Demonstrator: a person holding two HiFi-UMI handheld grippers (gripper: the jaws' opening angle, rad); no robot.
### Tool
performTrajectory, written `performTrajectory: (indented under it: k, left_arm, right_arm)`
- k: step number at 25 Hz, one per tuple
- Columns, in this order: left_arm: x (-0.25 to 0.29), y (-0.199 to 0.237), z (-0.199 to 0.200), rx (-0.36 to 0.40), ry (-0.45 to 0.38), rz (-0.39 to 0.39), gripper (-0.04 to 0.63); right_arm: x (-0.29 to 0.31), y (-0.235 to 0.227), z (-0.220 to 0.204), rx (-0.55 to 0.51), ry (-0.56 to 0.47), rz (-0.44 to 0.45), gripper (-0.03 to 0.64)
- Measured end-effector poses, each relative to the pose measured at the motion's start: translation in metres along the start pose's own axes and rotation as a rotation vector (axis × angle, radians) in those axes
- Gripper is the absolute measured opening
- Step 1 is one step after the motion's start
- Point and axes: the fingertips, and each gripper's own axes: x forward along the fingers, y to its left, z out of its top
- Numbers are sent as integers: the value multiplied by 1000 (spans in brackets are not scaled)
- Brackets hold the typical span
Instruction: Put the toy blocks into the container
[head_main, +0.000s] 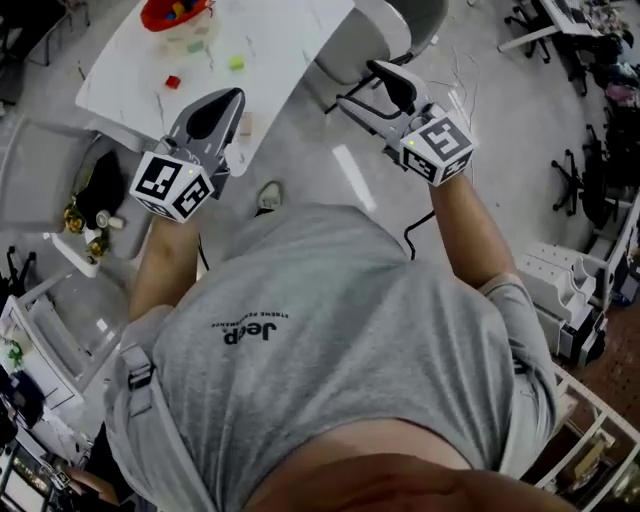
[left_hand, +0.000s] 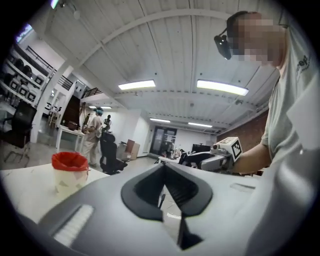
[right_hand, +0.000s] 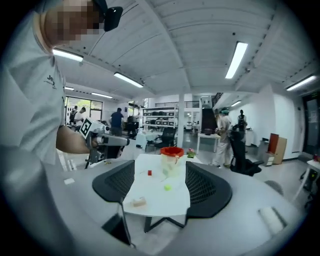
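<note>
Toy blocks (right_hand: 167, 188) lie loose on the white table (head_main: 290, 45), clear of both tongs. Left tongs (head_main: 236, 96): jaw tips drawn together, nothing between them, poised at the table's near edge. Right tongs (head_main: 355, 84): jaws wide apart, nothing gripped, off the table's right corner above the floor (head_main: 480, 130); the right gripper view frames the table between them. On the table: a red block (head_main: 173, 82), a green block (head_main: 237, 63), and a pale block (right_hand: 138, 201) closest to the near edge. Container (head_main: 175, 12), a pale cup with a red top, stands upright at the far end, well apart from both tongs, with coloured pieces showing inside in the head view. Grey office chair (head_main: 385, 25) just beside the table. People (right_hand: 223, 135) stand farther back.
</note>
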Motion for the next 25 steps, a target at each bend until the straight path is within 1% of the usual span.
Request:
performTrajectory:
  k: [3, 6, 9, 13, 17, 19, 23, 25]
  left_arm:
    - [-25, 38, -18, -25, 19, 70, 57]
    - [-45, 66, -37, -57, 43, 115, 57]
    - [-62, 90, -55, -83, 64, 142, 57]
    - [-73, 118, -72, -118, 83, 164, 57]
    - [-76, 141, -89, -146, 107, 170, 57]
    - [-76, 150, -96, -158, 113, 172, 57]
    - [-77, 160, -107, -182, 120, 173, 57]
    - [-77, 163, -111, -187, 126, 170, 57]
  right_arm:
    - [70, 29, -31, -33, 73, 136, 314]
    - [131, 59, -68, -74, 156, 247, 311]
    - [181, 86, -114, -100, 260, 338, 313]
    - [222, 107, -183, -138, 437, 428, 314]
    - [243, 115, -242, -146, 586, 472, 319]
    - [247, 121, -268, -147, 646, 485, 336]
    - [255, 125, -302, -213, 725, 470, 344]
    - [256, 125, -313, -220, 745, 465, 336]
